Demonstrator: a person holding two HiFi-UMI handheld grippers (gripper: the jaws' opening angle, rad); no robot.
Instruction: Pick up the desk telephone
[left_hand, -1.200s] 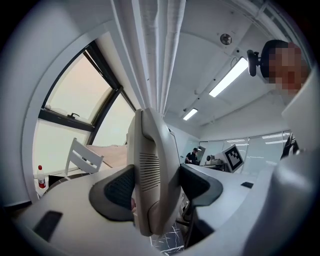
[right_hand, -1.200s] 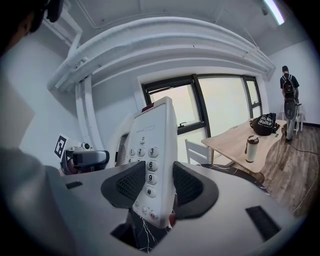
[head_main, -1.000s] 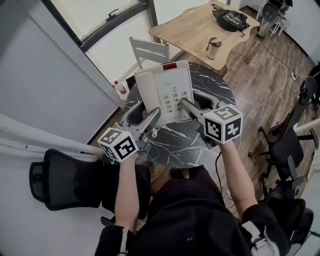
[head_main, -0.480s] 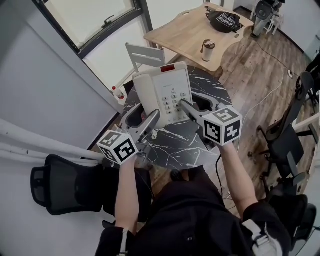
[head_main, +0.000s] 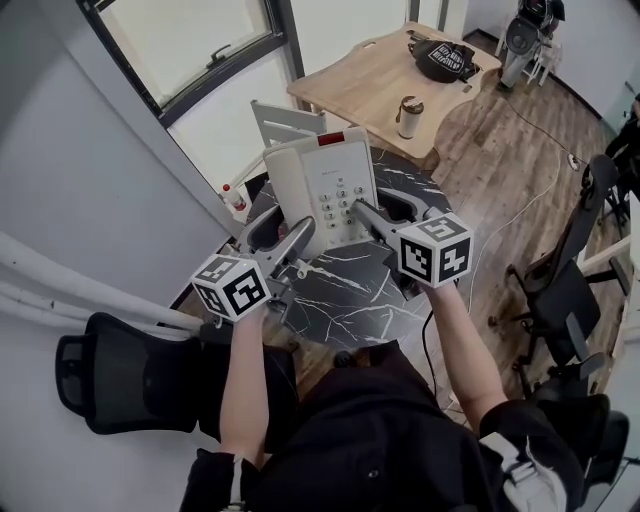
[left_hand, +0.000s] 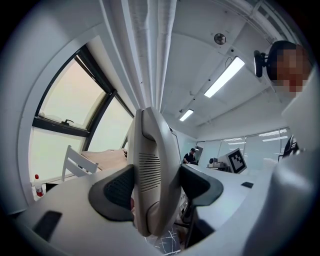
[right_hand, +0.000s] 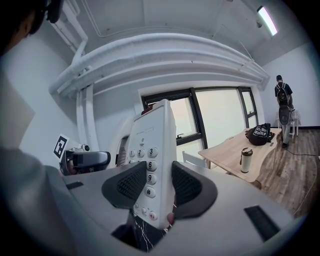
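Presently desk telephone (head_main: 322, 190) held steeply tilted over dark marbled round table (head_main: 345, 295), one tool on each side. Left gripper (left_hand: 155, 186) clamped on handset side, both pads pressed to white casing. Right gripper (right_hand: 152, 186) jaws have just been closing; telephone between them, pads bearing on keypad edge. Wooden table (head_main: 370, 75) with cup (head_main: 407, 117) stands beyond.

White chair (head_main: 290, 120) stands close behind round table (head_main: 340, 290)
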